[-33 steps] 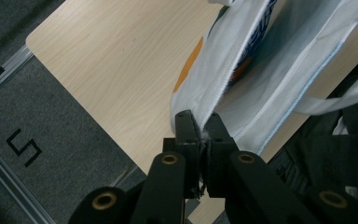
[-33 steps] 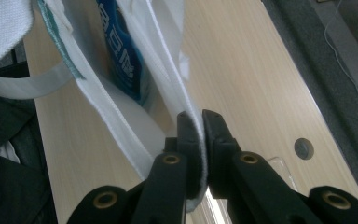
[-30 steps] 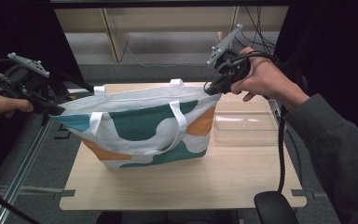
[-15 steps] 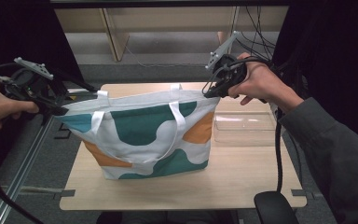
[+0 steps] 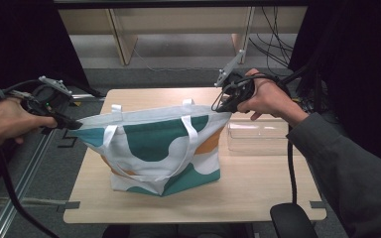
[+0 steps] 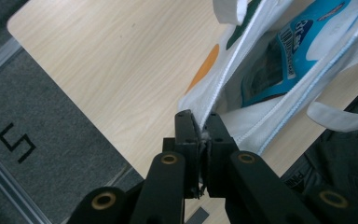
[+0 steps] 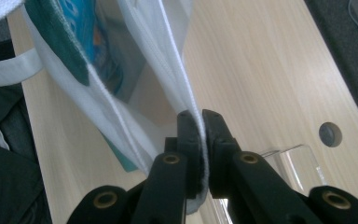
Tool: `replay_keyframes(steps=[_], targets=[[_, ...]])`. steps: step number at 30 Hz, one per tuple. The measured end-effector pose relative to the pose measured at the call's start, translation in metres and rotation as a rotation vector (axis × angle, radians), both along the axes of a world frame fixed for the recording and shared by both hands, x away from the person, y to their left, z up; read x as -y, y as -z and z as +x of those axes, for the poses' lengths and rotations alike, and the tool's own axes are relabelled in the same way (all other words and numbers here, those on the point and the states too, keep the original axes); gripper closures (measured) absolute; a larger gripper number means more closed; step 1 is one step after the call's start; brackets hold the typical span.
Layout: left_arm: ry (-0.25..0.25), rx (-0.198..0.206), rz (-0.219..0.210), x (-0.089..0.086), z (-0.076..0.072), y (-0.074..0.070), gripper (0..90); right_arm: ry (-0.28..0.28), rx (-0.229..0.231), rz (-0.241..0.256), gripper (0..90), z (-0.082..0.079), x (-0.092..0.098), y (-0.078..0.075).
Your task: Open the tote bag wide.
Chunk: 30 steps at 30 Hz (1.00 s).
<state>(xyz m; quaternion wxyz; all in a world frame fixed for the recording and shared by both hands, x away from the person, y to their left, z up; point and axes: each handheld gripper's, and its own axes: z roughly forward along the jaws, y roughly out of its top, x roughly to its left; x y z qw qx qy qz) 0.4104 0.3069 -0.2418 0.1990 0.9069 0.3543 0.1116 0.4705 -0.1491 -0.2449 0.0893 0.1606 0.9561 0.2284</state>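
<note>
- One tote bag: white fabric with teal and orange curved patches; we count two white strap handles on the near face and two strap ends above the far rim. It stands upright on the bench, mouth stretched wide.
- One blue packet lies inside the bag.
- Two grippers: the left gripper has its jaws pinching the bag's left rim corner; the right gripper has its jaws pinching the right rim corner.
- One clear plastic tray, just right of the bag.
</note>
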Motion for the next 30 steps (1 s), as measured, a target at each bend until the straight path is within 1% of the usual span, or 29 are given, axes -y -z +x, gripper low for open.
replay_keyframes(steps=[1,2,5,8,9,12,13,14,15,16,17,18,19,20,21,22,23,24,25,26,27,28,29,30], targets=[[-0.003,-0.001,0.004,0.001,0.0,0.003,86.5,0.004,-0.002,-0.004,87.0,0.0,0.0,0.003],[-0.003,-0.005,0.009,0.001,0.0,0.007,86.4,0.02,-0.011,-0.005,87.1,-0.001,0.0,0.006],[0.005,-0.018,0.019,0.003,-0.001,0.017,86.4,-0.009,-0.007,-0.002,87.0,0.0,0.0,0.013],[0.007,-0.013,0.009,0.003,-0.005,0.024,86.2,-0.007,-0.001,-0.004,87.0,-0.003,0.0,0.016],[0.011,-0.025,0.002,0.003,-0.007,0.025,86.2,-0.008,-0.001,-0.003,87.0,-0.004,0.0,0.017],[0.018,-0.025,-0.008,0.001,-0.009,0.03,86.2,-0.016,0.0,-0.001,86.9,-0.006,0.0,0.019],[0.021,-0.03,-0.009,0.002,-0.01,0.036,86.1,-0.011,0.001,-0.009,86.8,-0.008,-0.001,0.022],[0.021,-0.03,-0.009,0.002,-0.01,0.036,86.1,-0.017,0.006,-0.016,86.8,-0.008,-0.002,0.023],[0.023,-0.039,-0.008,0.002,-0.01,0.039,86.1,-0.017,0.006,-0.016,86.8,-0.008,-0.002,0.023],[0.024,-0.042,-0.011,0.002,-0.01,0.043,86.0,-0.017,-0.006,-0.028,86.8,-0.007,-0.004,0.029],[0.019,-0.043,-0.013,0.003,-0.01,0.047,86.0,-0.017,-0.006,-0.028,86.8,-0.007,-0.004,0.029],[0.023,-0.043,-0.01,0.004,-0.009,0.05,85.7,-0.001,-0.014,-0.036,86.5,-0.008,-0.005,0.033],[0.018,-0.034,-0.017,0.005,-0.009,0.053,85.7,-0.001,-0.014,-0.036,86.5,-0.008,-0.005,0.033],[0.023,-0.037,-0.013,0.005,-0.008,0.054,85.5,-0.016,-0.003,-0.037,86.3,-0.006,-0.006,0.035],[0.014,-0.034,-0.019,0.006,-0.008,0.055,85.4,-0.002,0.004,-0.03,85.7,-0.005,-0.005,0.035],[0.017,-0.039,-0.017,0.004,-0.006,0.055,85.4,0.01,-0.001,-0.015,85.0,-0.004,-0.004,0.034],[0.008,-0.035,-0.022,0.004,-0.006,0.055,85.2,0.025,0.008,0.029,79.8,-0.005,-0.002,0.028],[0.005,-0.029,-0.022,0.004,-0.005,0.055,85.2,0.025,0.008,0.029,79.8,-0.005,-0.002,0.028],[0.002,-0.03,-0.024,0.004,-0.005,0.053,85.2,0.031,0.02,0.048,76.4,-0.006,-0.002,0.023],[0.01,-0.022,-0.023,0.004,-0.005,0.052,85.2,0.03,0.039,0.076,71.4,-0.008,-0.001,0.017],[0.015,-0.011,-0.026,0.004,-0.004,0.05,85.1,0.019,0.058,0.153,65.3,-0.013,-0.001,0.004],[0.009,-0.003,-0.032,0.005,-0.004,0.049,85.1,0.019,0.058,0.153,65.3,-0.013,-0.001,0.004],[0.012,0.004,-0.03,0.004,-0.004,0.048,84.9,-0.004,0.065,0.172,65.1,-0.016,-0.001,-0.003],[0.013,0.006,-0.027,0.004,-0.003,0.048,84.0,-0.025,0.043,0.211,64.6,-0.024,-0.002,-0.011]])
